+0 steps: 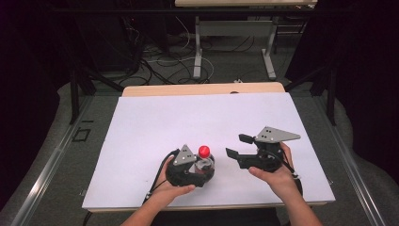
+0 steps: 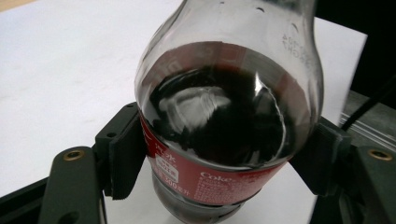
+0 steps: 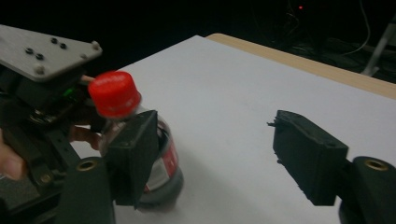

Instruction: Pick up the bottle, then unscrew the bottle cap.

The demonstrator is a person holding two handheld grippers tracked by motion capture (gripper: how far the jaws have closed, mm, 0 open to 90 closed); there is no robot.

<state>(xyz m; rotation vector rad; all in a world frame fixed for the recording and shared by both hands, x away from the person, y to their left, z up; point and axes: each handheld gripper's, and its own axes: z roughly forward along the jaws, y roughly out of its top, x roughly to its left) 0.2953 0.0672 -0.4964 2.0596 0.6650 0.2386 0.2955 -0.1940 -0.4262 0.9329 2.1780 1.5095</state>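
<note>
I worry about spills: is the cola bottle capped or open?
Capped. A red cap sits on the cola bottle, which the left gripper holds between its fingers.

bottle [image 2: 224, 116] cap cut off at top edge, label partly hidden

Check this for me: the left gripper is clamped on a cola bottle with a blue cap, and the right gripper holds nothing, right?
Not quite. The cap is red, not blue, as the right gripper view shows. The rest holds: the left gripper is clamped on the cola bottle, and the right gripper holds nothing.
</note>
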